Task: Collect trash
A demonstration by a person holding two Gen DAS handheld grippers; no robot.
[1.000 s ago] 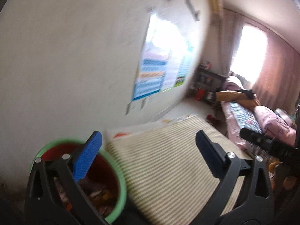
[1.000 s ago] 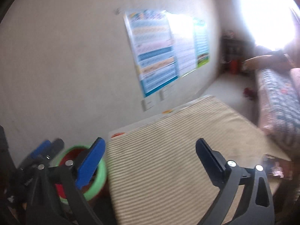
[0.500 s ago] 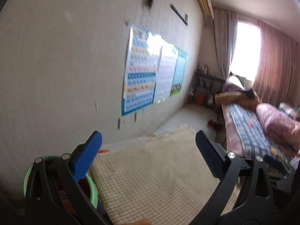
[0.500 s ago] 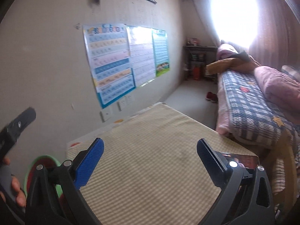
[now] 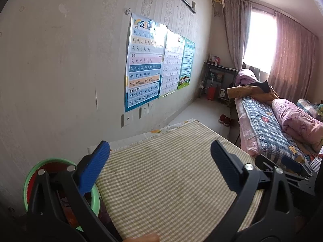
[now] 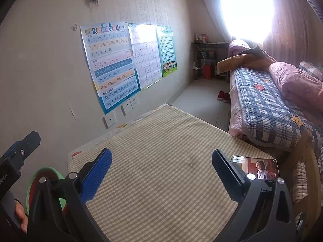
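L gripper (image 5: pixel 160 161) w/ jaws wide apart, nothing btwn, over checked table cloth (image 5: pixel 171 181); green-rimmed trash bin (image 5: pixel 30 179) at left by wall, bed (image 5: pixel 268 125) at right.

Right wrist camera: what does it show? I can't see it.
The open right gripper hovers over a table's beige checked cloth, holding nothing. A lit phone lies by its right finger; a green-rimmed red bin sits lower left.
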